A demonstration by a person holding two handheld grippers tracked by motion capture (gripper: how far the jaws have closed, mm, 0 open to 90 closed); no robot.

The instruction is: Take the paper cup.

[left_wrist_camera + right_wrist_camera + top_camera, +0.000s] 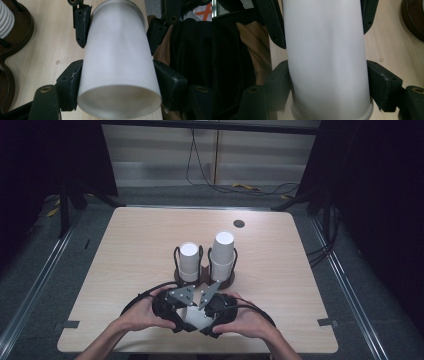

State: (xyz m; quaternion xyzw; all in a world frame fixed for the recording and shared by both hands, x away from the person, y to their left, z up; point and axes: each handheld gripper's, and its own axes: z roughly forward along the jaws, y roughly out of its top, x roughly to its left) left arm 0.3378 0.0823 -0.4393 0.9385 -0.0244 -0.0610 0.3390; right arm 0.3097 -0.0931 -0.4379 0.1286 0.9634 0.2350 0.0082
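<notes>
Left gripper (117, 77) and right gripper (328, 82) both clamp same white paper cup (117, 57), lying over table (140, 235) near edge.

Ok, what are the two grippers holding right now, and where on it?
Both clamp one white paper cup lying on its side: the left gripper holds near its open mouth, the right gripper near its other end.

A lab recording bay: lone wooden table (150, 235), black curtains (385, 195) at three o'clock, cables (200, 170) at twelve.
</notes>
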